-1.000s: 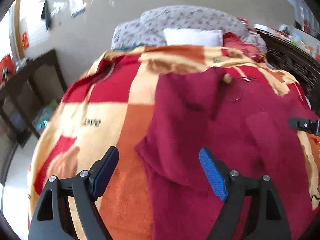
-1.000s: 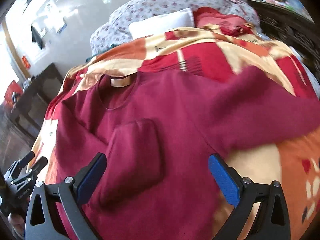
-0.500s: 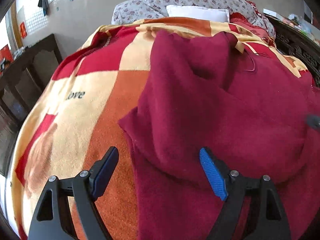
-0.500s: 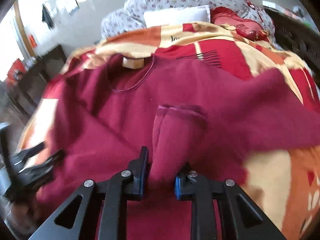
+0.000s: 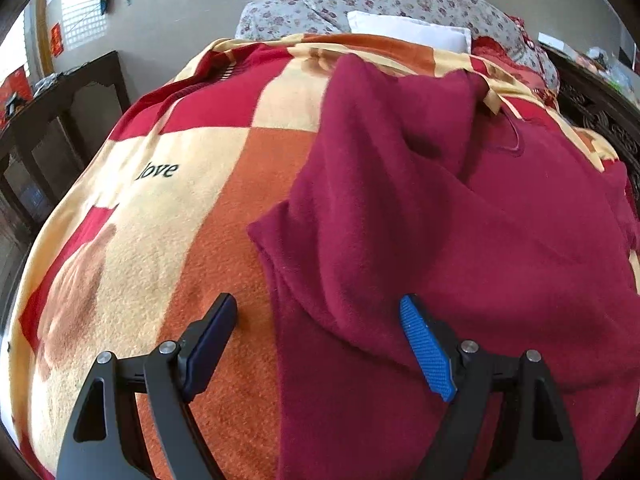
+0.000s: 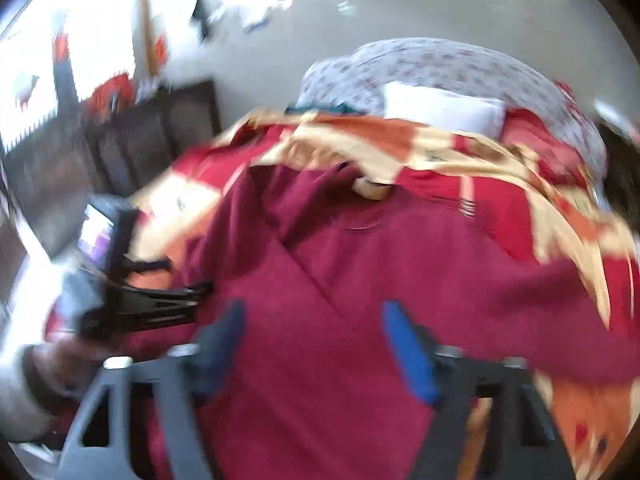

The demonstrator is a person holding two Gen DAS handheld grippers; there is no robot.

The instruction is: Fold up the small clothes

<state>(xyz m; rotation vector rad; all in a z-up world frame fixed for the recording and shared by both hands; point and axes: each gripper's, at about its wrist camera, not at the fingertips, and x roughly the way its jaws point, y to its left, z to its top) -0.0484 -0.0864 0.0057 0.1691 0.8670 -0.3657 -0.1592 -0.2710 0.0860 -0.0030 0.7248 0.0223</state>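
Inspecting the fold in progress: both of my claws stand apart and hold nothing. My left claw [image 5: 316, 344] hovers low over the bed, its jaws wide, the left finger above the bare blanket [image 5: 168, 208] and the right finger above the maroon sweater [image 5: 460, 220]. The folded-over sleeve and side panel lie just ahead of this claw, with the folded edge running between its jaws. My right claw [image 6: 312, 344] is likewise open above the sweater's body; its view is blurred, so fine detail cannot be confirmed. The other sleeve [image 6: 560, 300] trails out ahead and to the right of that claw, onto the blanket.

Assessment: one side appears folded in; the far sleeve is not yet done.

Recommendation: I should bring the right claw down on the sleeve near its cuff, pinch only one layer, and carry it across flat. The left claw should pin the folded edge. Thick fleece may spring back; the soft blanket may drag along.
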